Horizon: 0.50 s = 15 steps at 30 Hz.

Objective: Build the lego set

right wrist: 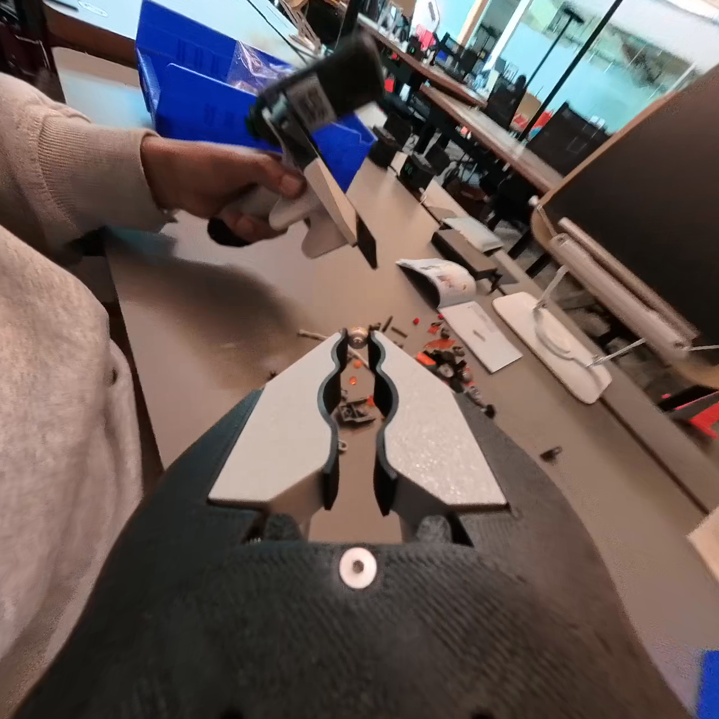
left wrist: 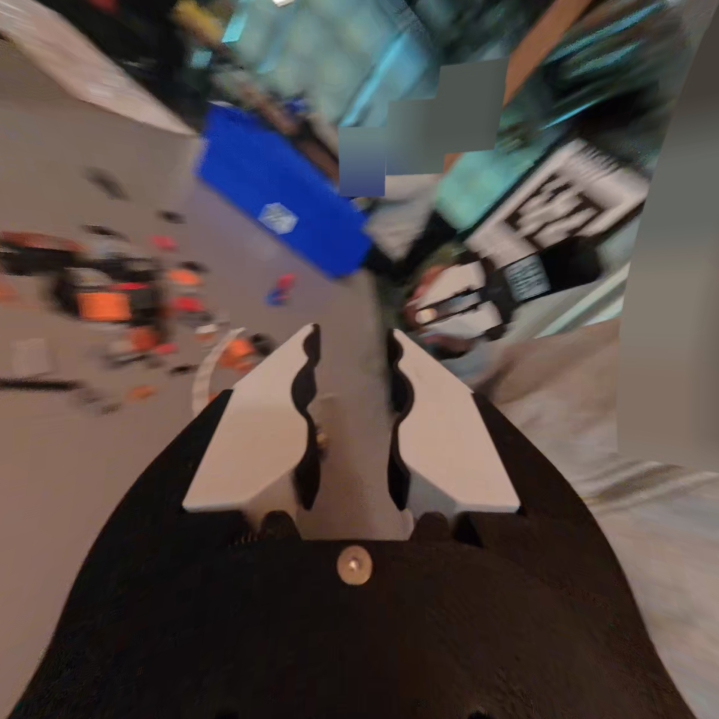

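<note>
My right gripper (right wrist: 358, 337) is shut on a small grey round lego piece (right wrist: 358, 335), pinched at its fingertips above the table. Loose orange, black and red lego pieces (right wrist: 443, 360) lie on the grey table (right wrist: 241, 350) just beyond it; more dark pieces (right wrist: 356, 412) show between its fingers. My left gripper (left wrist: 354, 334) is open and empty, held in the air; its view is heavily blurred. It also shows in the right wrist view (right wrist: 365, 249), held by a hand (right wrist: 218, 183) up and to the left. The lego pile (left wrist: 116, 303) is a blur to its left.
A blue bin (right wrist: 210, 101) stands at the table's far left, also in the left wrist view (left wrist: 280, 194). An open instruction booklet (right wrist: 447, 280) and a white sheet (right wrist: 482, 334) lie beyond the pieces. A monitor (right wrist: 642, 186) on a white stand base (right wrist: 556, 350) fills the right. The grippers' ends are close to 9 cm from one another.
</note>
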Motion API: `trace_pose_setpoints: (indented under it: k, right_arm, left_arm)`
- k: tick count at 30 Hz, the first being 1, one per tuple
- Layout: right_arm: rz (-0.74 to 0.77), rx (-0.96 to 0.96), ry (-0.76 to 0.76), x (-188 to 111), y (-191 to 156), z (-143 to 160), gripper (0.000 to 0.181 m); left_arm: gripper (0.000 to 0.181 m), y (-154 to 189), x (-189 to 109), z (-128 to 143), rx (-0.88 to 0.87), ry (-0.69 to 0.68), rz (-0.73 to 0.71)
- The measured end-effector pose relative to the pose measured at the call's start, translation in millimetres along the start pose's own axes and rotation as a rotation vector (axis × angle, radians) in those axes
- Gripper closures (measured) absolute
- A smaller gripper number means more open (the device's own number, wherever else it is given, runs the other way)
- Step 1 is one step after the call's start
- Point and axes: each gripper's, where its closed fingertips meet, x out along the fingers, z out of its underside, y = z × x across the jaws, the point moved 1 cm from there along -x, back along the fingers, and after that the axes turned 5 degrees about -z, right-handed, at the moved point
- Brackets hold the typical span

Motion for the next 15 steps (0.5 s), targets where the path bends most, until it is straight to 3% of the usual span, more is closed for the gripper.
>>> trace_pose_setpoints:
  k: [2,6,10,15]
  right_arm:
    - [-0.044,0.092,-0.013,7.7,-3.8,11.6,0.173]
    - [-0.191,0.314,-0.011,25.7,-23.5,32.4,0.173]
    - [-0.276,0.386,-0.017,34.3,-37.7,49.1,0.173]
    - [-0.309,0.427,-0.026,37.8,-42.9,56.8,0.173]
  left_arm:
    - [0.139,-15.1,-9.9,7.0,0.110,-0.073,-0.167]
    - [0.141,-9.9,2.4,54.7,0.147,-0.221,-0.147]
    - [0.140,-23.6,11.5,117.1,0.205,-0.554,-0.254]
    - [0.141,-22.5,26.4,110.4,0.311,-0.572,-0.277]
